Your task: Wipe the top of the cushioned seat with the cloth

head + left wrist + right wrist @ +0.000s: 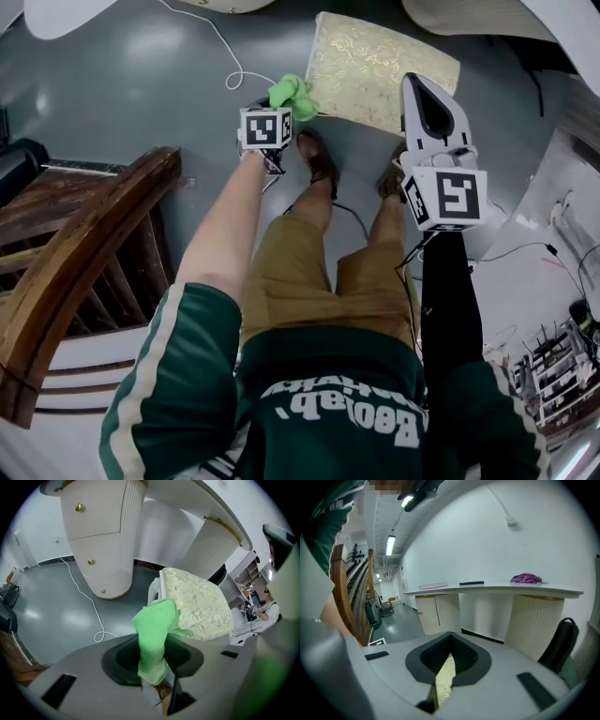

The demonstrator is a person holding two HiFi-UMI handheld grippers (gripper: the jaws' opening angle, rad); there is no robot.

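My left claw point(154, 644) is clamped tight on the green cloth point(157, 625). The cloth stands up out of the jaws as a bunched fold, with a loose flap hanging off to its right. One of my shoes point(319, 159) shows on the floor beneath this claw.

The seat point(375, 70) lies just ahead of the left claw and a little to its right, pale gold with a leafy pattern on top. From the head view the cloth sits at the seat's near left corner. I cannot tell whether it touches the fabric or hangs just short of it.

My right claw point(419, 89) has its jaws drawn together with nothing between them. Only a thin slit is left, and through it I see a strip of the seat's pattern below. In the head view this claw hangs over the seat's near right edge, well apart from the left claw, with the seat between the two tips.

Beyond the left claw, past the seat, stand ribbed white pedestals point(105, 541) under a counter. A white cable point(79, 590) trails across the grey floor point(122, 84) to their left. Behind and left of the left claw is a curved wooden rail point(84, 253). Far ahead of the right claw, a purple rag point(526, 578) rests on the counter, and a black bag point(558, 641) leans off to the right.
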